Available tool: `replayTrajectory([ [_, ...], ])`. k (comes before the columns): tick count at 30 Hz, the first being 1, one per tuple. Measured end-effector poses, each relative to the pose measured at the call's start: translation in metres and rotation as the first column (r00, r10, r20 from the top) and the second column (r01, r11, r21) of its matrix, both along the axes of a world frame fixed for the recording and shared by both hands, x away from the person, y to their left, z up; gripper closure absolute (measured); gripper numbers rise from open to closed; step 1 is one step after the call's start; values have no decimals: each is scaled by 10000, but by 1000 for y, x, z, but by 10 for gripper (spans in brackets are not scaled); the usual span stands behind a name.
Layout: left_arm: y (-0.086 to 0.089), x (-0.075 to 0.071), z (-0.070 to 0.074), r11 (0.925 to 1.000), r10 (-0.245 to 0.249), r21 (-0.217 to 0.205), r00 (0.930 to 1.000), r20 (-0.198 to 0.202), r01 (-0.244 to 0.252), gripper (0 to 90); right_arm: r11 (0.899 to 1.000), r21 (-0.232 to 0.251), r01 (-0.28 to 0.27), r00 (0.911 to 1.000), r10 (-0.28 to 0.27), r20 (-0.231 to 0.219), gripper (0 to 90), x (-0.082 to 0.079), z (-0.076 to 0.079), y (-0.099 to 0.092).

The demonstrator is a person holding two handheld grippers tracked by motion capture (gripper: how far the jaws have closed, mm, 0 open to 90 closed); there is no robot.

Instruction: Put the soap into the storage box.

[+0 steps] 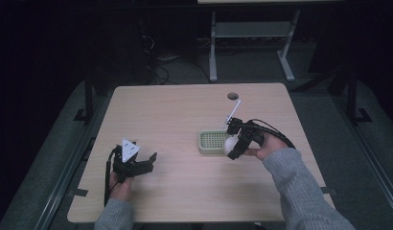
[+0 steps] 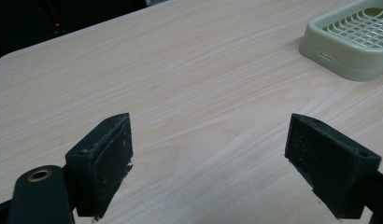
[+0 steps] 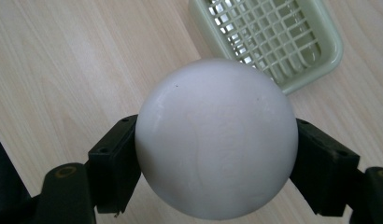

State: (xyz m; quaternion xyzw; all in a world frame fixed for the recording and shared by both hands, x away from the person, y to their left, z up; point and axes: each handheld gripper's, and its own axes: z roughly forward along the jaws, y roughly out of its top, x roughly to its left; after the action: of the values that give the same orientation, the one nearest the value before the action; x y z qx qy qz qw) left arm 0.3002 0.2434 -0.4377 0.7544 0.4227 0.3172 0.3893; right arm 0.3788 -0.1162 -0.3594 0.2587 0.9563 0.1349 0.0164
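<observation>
A white ball (image 3: 215,140) is clamped between the two black jaws of my right gripper (image 1: 231,146), held just above the table at the near right edge of a pale green slatted tray (image 1: 211,141). In the right gripper view that tray (image 3: 273,42) lies beyond the ball, up and to the right. My left gripper (image 1: 145,160) rests low over the table's near left part, jaws wide apart with nothing between them. From the left gripper view the tray (image 2: 353,42) sits at the far right.
A round cable hole (image 1: 232,96) is near the table's far edge. A white strip (image 1: 231,112) juts up from the right gripper. Beyond the table (image 1: 170,115) stands a desk frame (image 1: 252,38) on a dark floor.
</observation>
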Motion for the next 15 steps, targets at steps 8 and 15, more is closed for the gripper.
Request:
replayTrajectory([
  [8,1,0,0,10000,51,19,10000,-51,-50,148,10000,4,-82,10000,82,-22,236,8,6,9],
  [15,1,0,0,10000,42,13,10000,-42,-42,148,9998,-51,-172,9999,172,13,235,15,7,15],
])
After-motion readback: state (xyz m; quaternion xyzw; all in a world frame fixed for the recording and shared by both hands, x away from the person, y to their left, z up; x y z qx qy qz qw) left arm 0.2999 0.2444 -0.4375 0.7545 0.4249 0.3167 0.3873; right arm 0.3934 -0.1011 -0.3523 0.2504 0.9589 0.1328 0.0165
